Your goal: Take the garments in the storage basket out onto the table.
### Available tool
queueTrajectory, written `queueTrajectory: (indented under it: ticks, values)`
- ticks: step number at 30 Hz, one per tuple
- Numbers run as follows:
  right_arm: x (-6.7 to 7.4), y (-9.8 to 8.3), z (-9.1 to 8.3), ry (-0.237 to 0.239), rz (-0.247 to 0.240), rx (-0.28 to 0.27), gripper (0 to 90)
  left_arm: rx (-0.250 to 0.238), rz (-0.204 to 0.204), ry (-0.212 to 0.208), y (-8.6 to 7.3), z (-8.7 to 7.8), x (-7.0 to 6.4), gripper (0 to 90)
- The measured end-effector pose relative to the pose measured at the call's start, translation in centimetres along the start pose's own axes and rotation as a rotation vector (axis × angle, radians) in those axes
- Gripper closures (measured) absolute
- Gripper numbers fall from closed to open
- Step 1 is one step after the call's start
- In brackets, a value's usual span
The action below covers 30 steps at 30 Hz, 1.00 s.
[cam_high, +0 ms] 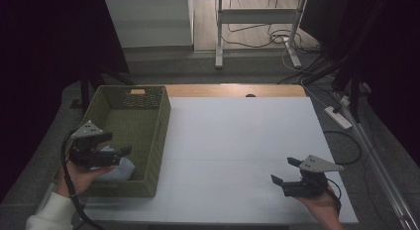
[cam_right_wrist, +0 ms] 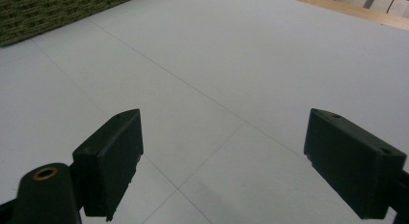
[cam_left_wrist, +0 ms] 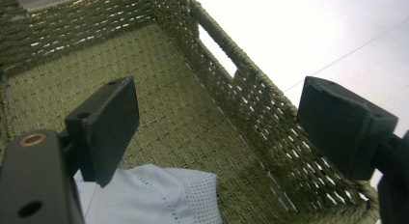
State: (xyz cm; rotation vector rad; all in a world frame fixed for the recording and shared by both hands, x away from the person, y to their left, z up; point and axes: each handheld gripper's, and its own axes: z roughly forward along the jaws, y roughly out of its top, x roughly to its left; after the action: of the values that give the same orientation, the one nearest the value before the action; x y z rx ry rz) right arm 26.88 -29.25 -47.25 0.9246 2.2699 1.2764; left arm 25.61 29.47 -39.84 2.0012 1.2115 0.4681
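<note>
A pale blue-white folded cloth (cam_left_wrist: 149, 197) is seen just below the left gripper's (cam_left_wrist: 217, 122) spread jaws in the green woven basket (cam_high: 158, 141); the right gripper (cam_high: 286, 171), open and empty, is held well apart.

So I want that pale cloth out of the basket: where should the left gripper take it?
Probably from above, on the raised fold of the pale cloth. It lies crumpled on the floor of the basket, in the near corner, so the woven walls block a sideways approach. The left gripper is open above it.
</note>
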Motion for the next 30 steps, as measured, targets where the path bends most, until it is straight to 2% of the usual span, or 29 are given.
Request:
queueTrajectory:
  ticks: [12,24,30]
  values:
    - [0.1,0.0,0.1,0.004,0.000,0.001,14.0,0.055,-0.007,-0.010,-0.6,0.4,1.4,15.3]
    - [0.1,0.0,0.2,0.007,0.001,0.015,14.0,0.151,-0.005,0.038,-0.7,1.5,3.0,15.2]
    - [0.1,-0.1,0.3,0.007,-0.002,0.019,14.1,0.178,-0.018,0.056,-0.6,1.6,3.9,15.6]
